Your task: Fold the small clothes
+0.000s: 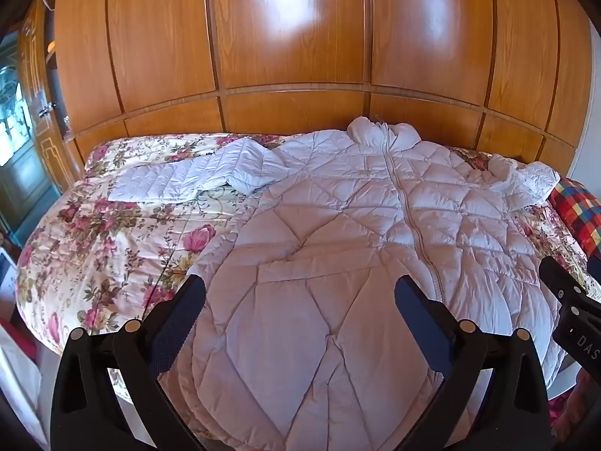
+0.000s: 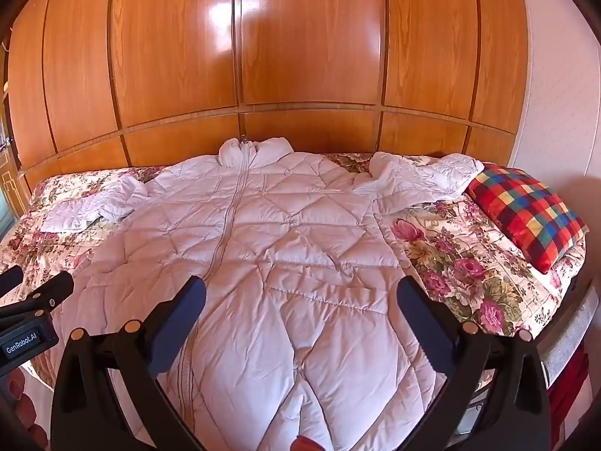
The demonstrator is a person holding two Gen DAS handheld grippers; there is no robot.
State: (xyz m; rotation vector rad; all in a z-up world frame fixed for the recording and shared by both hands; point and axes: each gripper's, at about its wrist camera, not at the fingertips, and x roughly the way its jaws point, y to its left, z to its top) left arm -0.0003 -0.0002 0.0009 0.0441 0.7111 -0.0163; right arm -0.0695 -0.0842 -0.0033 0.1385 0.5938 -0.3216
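White quilted coat (image 1: pixel 338 233) spread front-up across the floral bedspread (image 1: pixel 94 233), zip closed, collar toward the wooden wardrobe (image 1: pixel 285 37), sleeves flung out to either side of the coat; left gripper (image 1: pixel 296 300) and right gripper (image 2: pixel 300 300) poised above the coat's hem, jaws wide apart, nothing between them. Risks, as judgement: slippery puffy padding sliding off a shallow pinch; bedspread caught along with the hem; crumpled sleeves bunching inside the fold.

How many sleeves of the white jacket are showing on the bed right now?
2. One sleeve lies spread out left of the jacket; the other sleeve lies out right, its cuff near the checked pillow.
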